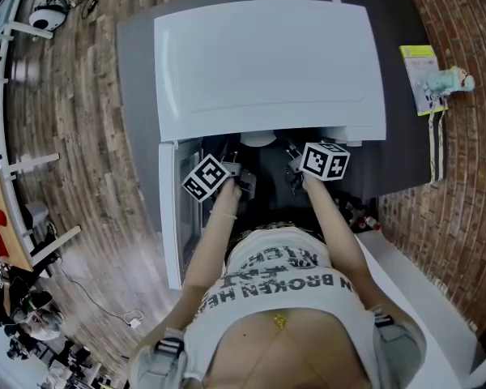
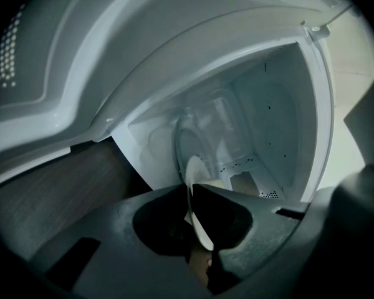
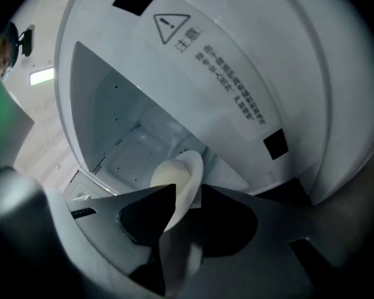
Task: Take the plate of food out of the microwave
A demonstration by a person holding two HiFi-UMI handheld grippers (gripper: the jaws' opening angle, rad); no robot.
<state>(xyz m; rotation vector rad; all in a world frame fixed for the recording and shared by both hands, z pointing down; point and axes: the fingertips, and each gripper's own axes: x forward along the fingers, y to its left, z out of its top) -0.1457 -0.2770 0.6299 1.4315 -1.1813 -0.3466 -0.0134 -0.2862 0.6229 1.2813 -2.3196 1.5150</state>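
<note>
**Q:** What do the 3 views show, from the largest part down?

**A:** A dark grey table (image 1: 138, 47) carries a white microwave (image 1: 267, 63). Its door (image 1: 170, 217) stands open at the left of the head view, which lets both arms reach the cavity (image 2: 262, 117). The plate (image 3: 190, 164) sits at the mouth of that cavity, between the 2 grippers. By my judgement it is not yet clear of the microwave.

**Q:** Why 2 grippers on 1 plate?

**A:** Each takes an opposite side of the rim. This probably keeps the plate level, so that the food (image 3: 164, 174) does not slide. On each gripper, 1 jaw lies on the food side of the rim and 1 on the underside. The left gripper (image 2: 188, 184) is clenched on the thin edge of the rim. The right gripper (image 3: 187, 185) is released: its jaws stand apart with the rim between them, and the pads do not appear to press.

**Q:** How does the plate look?

**A:** It is white and shallow with a thin rim, and both gripper views show it almost edge-on. It carries 1 pale, rounded mound of food, whose kind cannot be told.
</note>
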